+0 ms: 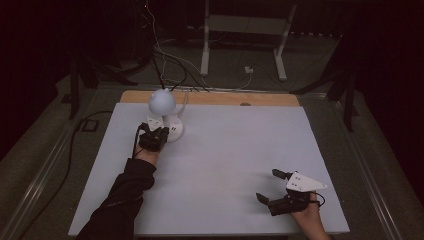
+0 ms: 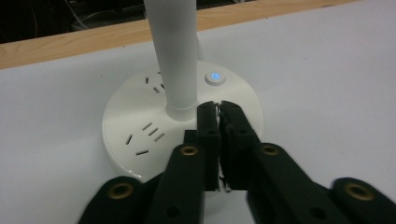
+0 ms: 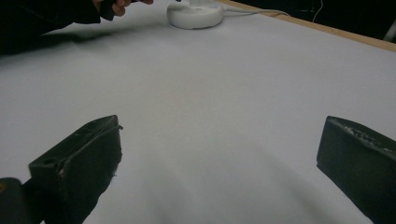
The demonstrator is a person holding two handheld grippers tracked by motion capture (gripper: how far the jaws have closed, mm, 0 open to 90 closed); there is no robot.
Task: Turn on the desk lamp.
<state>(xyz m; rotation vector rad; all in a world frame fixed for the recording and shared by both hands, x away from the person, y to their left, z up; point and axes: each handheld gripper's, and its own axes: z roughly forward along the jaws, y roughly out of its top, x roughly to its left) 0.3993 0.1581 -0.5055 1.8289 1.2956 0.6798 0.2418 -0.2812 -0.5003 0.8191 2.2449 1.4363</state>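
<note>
At the far left of the pale surface (image 1: 225,165), the left gripper (image 2: 219,109), fingers closed on nothing, hovers over the white round lamp base (image 2: 140,116), likely needing a press on its blue-lit button (image 2: 215,77), while the right gripper (image 1: 274,186) rests open near right.

The counter (image 1: 225,160) is a wide, pale grey-white sheet, matt and plain, laid over a wooden top whose tan edge (image 1: 220,98) shows as a strip along the far side. It stands on a dim carpeted floor (image 1: 320,65), where cables trail off behind the far edge.

One thing rests directly on the sheet — a white desk lamp's round base (image 2: 140,135), set near the far-left corner, close to the wooden strip. The base sits flat; its top carries socket slots and a small button (image 2: 215,77) glowing blue. A white stem (image 2: 175,56) rises from its middle, and a pale cord (image 3: 254,12) runs from the base toward the far edge.
</note>
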